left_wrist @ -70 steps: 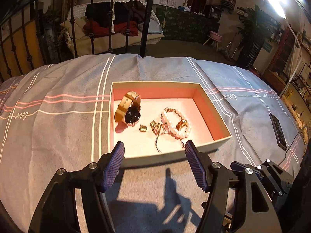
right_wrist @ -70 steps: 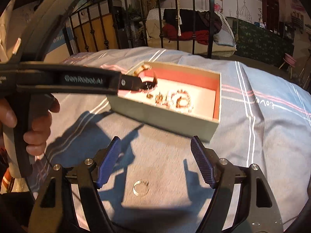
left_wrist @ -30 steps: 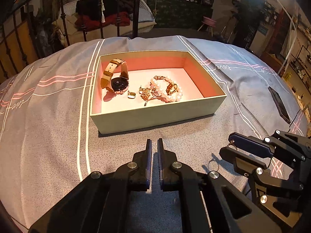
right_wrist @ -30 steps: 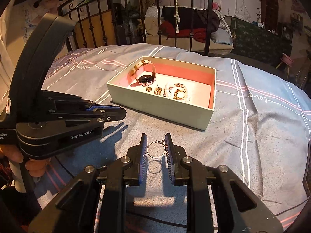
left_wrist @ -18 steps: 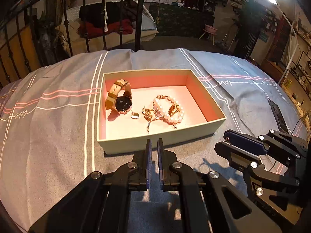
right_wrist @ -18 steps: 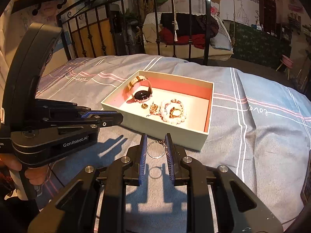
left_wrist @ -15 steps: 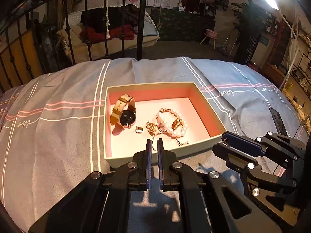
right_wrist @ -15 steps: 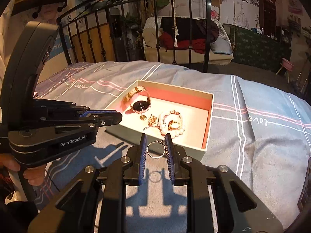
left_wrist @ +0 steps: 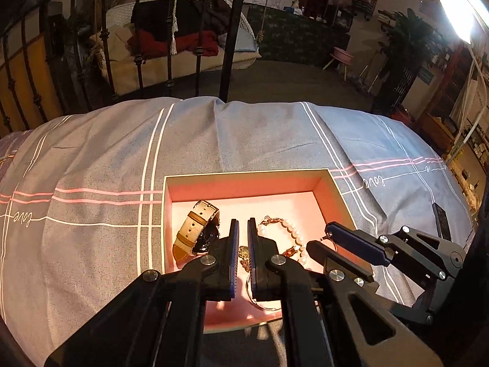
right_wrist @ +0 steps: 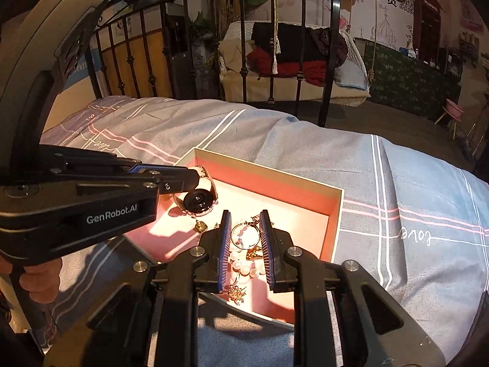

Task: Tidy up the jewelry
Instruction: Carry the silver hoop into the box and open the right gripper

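Note:
A shallow box (left_wrist: 328, 185) with a pink inside lies on the bed; it also shows in the right wrist view (right_wrist: 334, 214). In it lie a tan-strapped watch (left_wrist: 195, 229), a pearl bracelet (left_wrist: 293, 232) and small gold pieces (right_wrist: 200, 226). My right gripper (right_wrist: 244, 229) is shut on a thin gold ring (right_wrist: 244, 235) and holds it over the box, above the pearl bracelet (right_wrist: 244, 267). My left gripper (left_wrist: 241, 238) is shut and empty, also over the box beside the watch (right_wrist: 198, 200).
The box sits on a grey-blue bedspread (left_wrist: 107, 168) with white and pink stripes. A black iron bed rail (left_wrist: 229, 30) stands beyond it. A dark phone-like slab (left_wrist: 440, 220) lies on the bed at the right.
Both grippers have moved forward and now hover over the box. The right one still grips the gold ring; the left one stays shut.

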Available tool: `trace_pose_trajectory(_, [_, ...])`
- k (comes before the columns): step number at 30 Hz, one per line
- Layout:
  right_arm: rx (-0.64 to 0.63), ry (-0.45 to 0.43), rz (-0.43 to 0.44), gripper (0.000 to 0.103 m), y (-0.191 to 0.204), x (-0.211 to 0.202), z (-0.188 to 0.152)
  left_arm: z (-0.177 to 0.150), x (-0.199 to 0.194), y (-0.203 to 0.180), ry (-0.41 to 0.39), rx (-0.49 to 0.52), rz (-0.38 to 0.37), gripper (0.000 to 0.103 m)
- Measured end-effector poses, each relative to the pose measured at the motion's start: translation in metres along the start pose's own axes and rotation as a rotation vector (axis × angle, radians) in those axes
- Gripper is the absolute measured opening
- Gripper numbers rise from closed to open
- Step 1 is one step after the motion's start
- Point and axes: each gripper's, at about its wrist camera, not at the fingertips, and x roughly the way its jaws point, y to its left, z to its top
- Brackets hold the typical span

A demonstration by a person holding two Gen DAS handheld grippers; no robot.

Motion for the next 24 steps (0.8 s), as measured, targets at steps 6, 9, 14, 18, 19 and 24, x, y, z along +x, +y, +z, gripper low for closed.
trace_pose_trajectory(6, [0.014,0.023,0.008,0.020,-0.004,0.010,-0.005,-0.002,0.015,-0.002,0.028,0.012,0.010,0.006])
trace_pose_trajectory(9, [0.020,0.029,0.011,0.020,-0.006,0.012,-0.006,-0.001,0.022,0.000,0.040,0.004,0.013,0.006])
trace_pose_trajectory(14, [0.012,0.047,0.012,0.020,-0.005,0.017,-0.008,-0.001,0.034,0.001,0.066,0.004,0.016,0.006])
trace_pose_trajectory(18, [0.011,0.056,0.018,0.020,-0.005,0.021,-0.009,0.001,0.036,0.004,0.070,-0.014,0.020,0.006])
trace_pose_trajectory(19, [0.011,0.058,0.022,0.020,-0.004,0.022,-0.010,0.002,0.036,0.005,0.070,-0.014,0.026,0.006])
trace_pose_trajectory(24, [0.006,0.066,0.027,0.020,-0.003,0.025,-0.010,0.005,0.038,0.004,0.068,-0.003,0.043,0.008])
